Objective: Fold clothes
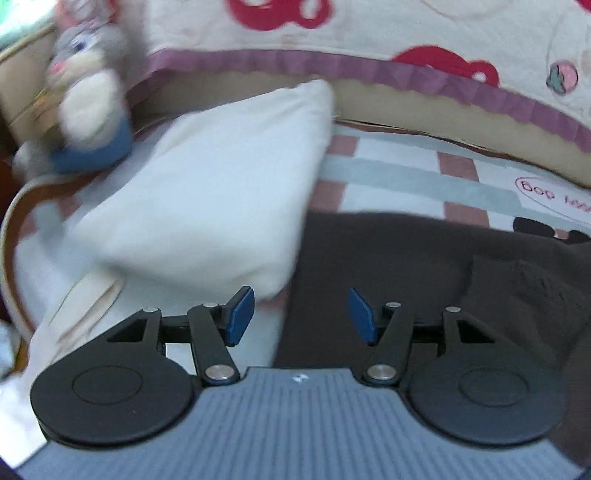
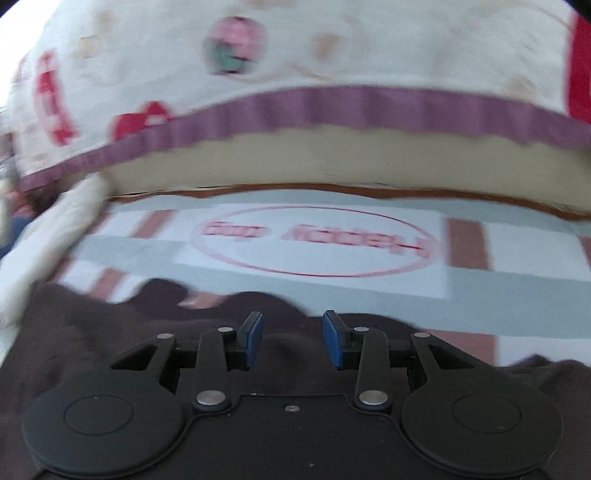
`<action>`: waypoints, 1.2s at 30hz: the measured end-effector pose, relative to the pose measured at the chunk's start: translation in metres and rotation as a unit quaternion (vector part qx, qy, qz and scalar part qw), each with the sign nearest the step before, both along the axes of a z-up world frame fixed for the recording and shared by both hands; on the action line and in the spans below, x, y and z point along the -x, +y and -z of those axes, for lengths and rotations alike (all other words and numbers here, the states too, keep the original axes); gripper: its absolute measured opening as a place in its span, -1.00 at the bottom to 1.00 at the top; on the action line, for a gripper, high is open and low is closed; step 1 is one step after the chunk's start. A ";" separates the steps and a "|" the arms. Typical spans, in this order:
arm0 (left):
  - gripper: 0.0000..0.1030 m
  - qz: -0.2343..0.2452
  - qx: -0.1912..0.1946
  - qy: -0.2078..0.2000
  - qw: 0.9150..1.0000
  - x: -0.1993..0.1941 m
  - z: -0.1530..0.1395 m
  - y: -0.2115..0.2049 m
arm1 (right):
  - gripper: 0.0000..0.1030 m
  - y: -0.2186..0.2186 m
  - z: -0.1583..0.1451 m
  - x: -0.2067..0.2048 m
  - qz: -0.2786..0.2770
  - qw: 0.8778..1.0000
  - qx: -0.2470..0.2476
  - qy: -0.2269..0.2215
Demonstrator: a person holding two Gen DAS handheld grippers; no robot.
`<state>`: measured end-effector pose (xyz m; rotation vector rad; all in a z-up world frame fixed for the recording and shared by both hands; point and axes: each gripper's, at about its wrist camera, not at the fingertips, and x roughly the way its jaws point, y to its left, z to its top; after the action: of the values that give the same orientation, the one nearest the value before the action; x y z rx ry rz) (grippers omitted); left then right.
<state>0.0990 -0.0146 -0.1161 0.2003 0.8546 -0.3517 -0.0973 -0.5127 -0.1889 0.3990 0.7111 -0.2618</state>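
Nearest me, the left gripper (image 1: 301, 314) hung with its jaws apart and nothing between them, over the seam where the dark brown garment (image 1: 424, 266) met the white pillow (image 1: 221, 184). The right gripper (image 2: 292, 339) stood a little narrower, also empty, poised above the same brown garment (image 2: 92, 332) just short of its wavy far edge.

The risk, as I judged it: that left pad sat so near the pillow that a pinch could catch pillow fabric along with the cloth, or instead of it. The right one could grab only the top layer of a bunched edge and drag the fold crooked.

Beyond lay the checked bedsheet (image 2: 369, 295) with its red oval logo (image 2: 314, 240), then a stuffed toy (image 1: 88, 107) beside the pillow, and farthest off a cream quilt (image 1: 406, 29) with a purple border.
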 end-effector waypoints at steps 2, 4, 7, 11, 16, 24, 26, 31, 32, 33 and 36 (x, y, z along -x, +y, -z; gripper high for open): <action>0.15 -0.016 0.026 0.020 0.999 0.014 -0.003 0.032 | -0.20 0.032 -0.010 0.000 -0.044 0.999 -0.004 -0.017; 0.20 -0.033 0.052 0.040 0.997 0.029 -0.006 0.064 | -0.20 0.066 -0.019 0.001 -0.090 0.995 -0.012 -0.036; 0.21 -0.049 0.091 0.077 0.992 0.051 0.002 0.105 | -0.20 0.123 -0.029 0.009 -0.164 0.983 -0.043 -0.065; 0.21 -0.054 0.152 0.121 0.980 0.072 0.024 0.131 | -0.20 0.201 -0.033 0.018 -0.249 0.959 -0.112 -0.082; 0.09 -0.015 0.213 0.140 0.967 0.082 0.039 0.138 | -0.24 0.295 -0.034 0.003 -0.363 0.922 -0.119 -0.063; -0.76 0.065 0.192 0.101 0.974 0.107 0.030 0.128 | -0.16 0.378 -0.015 -0.032 -0.435 0.900 -0.021 -0.011; -0.76 0.088 0.177 0.093 0.976 0.109 0.030 0.122 | -0.10 0.388 -0.006 -0.036 -0.439 0.898 0.006 0.001; -0.10 0.106 0.116 0.089 0.984 0.096 0.037 0.107 | -0.05 0.406 0.007 -0.030 -0.456 0.886 0.078 0.027; -0.04 0.115 0.118 0.100 0.981 0.090 0.040 0.104 | -0.03 0.406 0.007 -0.028 -0.459 0.884 0.081 0.028; 0.08 0.120 0.121 0.115 0.979 0.085 0.045 0.101 | -0.01 0.405 0.007 -0.025 -0.463 0.882 0.084 0.030; 0.04 0.121 0.120 0.136 0.976 0.075 0.057 0.094 | 0.03 0.405 0.008 -0.020 -0.471 0.878 0.086 0.031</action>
<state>0.0243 0.0793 -0.1731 0.0306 1.0516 -0.7183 -0.0774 -0.1079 -0.1965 -0.1566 0.8611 0.5892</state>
